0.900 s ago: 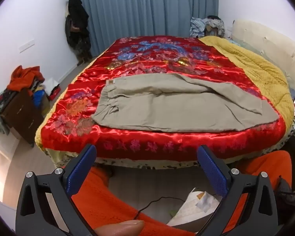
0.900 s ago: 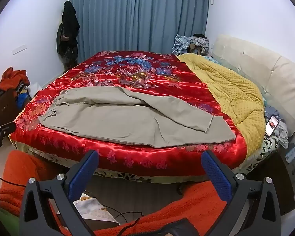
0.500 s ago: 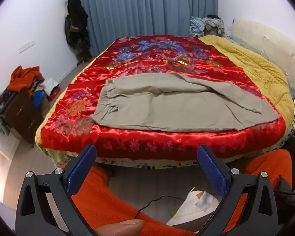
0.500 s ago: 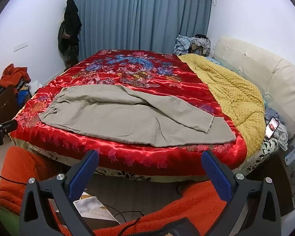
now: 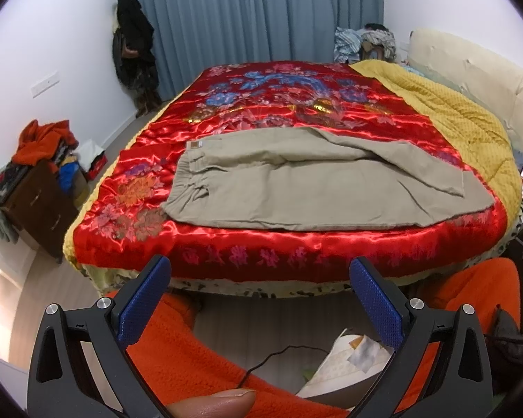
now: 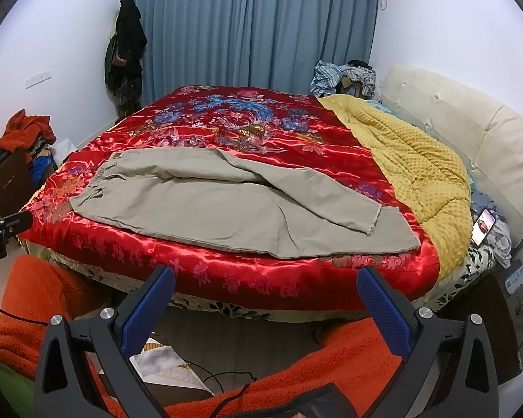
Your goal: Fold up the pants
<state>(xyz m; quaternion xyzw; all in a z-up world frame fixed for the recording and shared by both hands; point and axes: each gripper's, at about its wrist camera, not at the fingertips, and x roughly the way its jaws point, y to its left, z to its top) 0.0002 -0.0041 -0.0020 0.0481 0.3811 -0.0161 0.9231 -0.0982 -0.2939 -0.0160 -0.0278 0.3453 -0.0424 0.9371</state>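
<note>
Khaki pants (image 5: 317, 177) on bed, well beyond both spread claws.

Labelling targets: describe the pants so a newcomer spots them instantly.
Find the big bed under the shiny red floral satin quilt. On its near half lie the flat beige cotton pants, waistband left, legs right, one leg crossing the other. They are the only plain, matte item there, unlike the bumpy yellow blanket.

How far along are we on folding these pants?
Done: the khaki pants lie on the red bedspread with one leg laid over the other, its cuff short of the lower one. In hand: nothing; left gripper and right gripper are open, off the bed. Left: the crosswise folds.
</note>
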